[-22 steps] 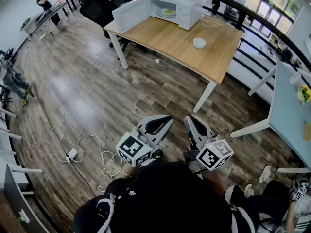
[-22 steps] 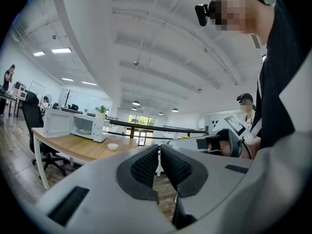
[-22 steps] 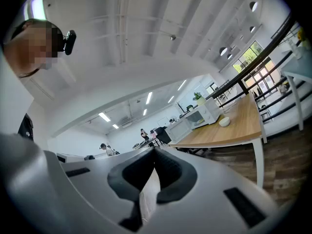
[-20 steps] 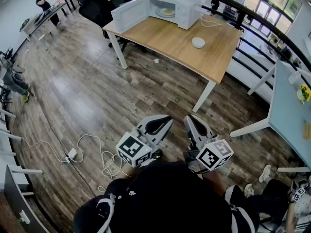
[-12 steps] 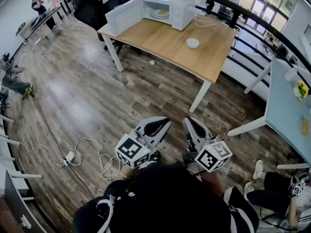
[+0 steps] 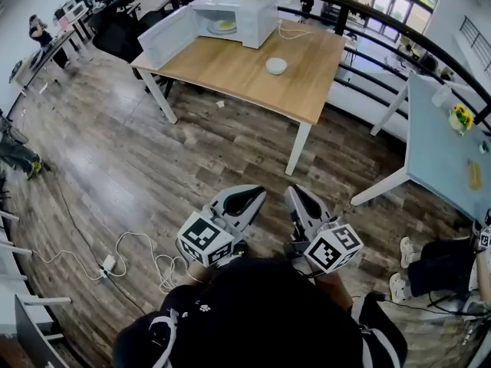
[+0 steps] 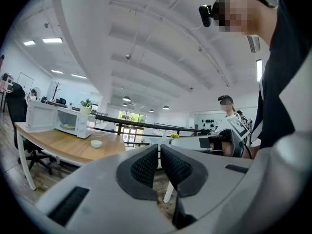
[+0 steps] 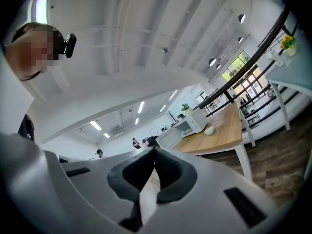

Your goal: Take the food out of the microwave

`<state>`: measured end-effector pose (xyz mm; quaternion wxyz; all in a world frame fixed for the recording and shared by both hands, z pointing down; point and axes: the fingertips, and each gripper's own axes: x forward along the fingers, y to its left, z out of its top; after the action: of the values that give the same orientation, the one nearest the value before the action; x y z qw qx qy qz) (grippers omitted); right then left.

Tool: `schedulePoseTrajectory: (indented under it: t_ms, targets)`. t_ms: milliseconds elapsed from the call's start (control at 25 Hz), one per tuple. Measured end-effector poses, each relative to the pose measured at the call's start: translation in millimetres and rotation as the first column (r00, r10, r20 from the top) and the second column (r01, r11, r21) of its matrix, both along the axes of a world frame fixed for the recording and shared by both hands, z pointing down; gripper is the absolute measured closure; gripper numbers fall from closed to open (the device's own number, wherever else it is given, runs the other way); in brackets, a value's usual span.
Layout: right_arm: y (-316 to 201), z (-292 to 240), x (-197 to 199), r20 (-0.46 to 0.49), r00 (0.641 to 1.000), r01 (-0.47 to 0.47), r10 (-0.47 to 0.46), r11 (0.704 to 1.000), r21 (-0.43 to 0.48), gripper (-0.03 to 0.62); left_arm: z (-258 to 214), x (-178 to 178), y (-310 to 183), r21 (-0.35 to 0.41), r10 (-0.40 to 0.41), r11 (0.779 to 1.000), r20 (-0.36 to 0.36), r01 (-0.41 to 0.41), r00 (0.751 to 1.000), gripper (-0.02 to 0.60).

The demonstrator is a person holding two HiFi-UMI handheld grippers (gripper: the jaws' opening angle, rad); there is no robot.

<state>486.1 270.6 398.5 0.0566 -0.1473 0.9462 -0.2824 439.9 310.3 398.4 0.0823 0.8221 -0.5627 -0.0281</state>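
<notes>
Black top [image 6: 261, 313]; grey left hand-held gripper [image 6: 252, 194] and right hand-held gripper [image 6: 296, 193], black ribbed pads [image 7: 146, 167], black-and-white marker cubes [image 6: 203, 240].

Matt wooden table [image 6: 230, 67], glossy white microwave [image 6: 261, 21], sheeny wood-plank floor [image 6: 115, 152], textured black fingers [image 7: 145, 165]

White microwave [image 6: 259, 20] stands upright at far left corner of wooden table [image 6: 253, 71]. Door [image 6: 164, 40] is wide open, swung out to left, reaching past table edge. In open cavity lies food [image 6: 224, 25]: flat yellow portion on pale round plate [image 6: 216, 28]. Finer detail too small to tell.
</notes>
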Motion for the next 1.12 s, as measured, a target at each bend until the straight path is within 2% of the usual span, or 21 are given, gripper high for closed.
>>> schedulePoseTrajectory:
  t_ms: [640, 960, 1120]
  targets:
    - [-3, 14, 84, 0.037, 0.999, -0.02, 0.021, 0.999, -0.031, 0.592, 13, 79, -15, -0.051, 0.047, 0.998, 0.016, -0.046, 0.999, 0.558]
    - [-6, 17, 89, 0.077, 0.997, -0.004, 0.007, 0.999, -0.049, 0.592, 12, 79, -12, -0.057, 0.006, 0.998, 0.047, -0.004, 0.999, 0.558]
    - [-7, 18, 91, 0.065, 0.998, 0.012, -0.008, 0.999, -0.051, 0.592, 15, 79, -11, -0.069, -0.015, 0.997, 0.044, 0.018, 0.999, 0.558]
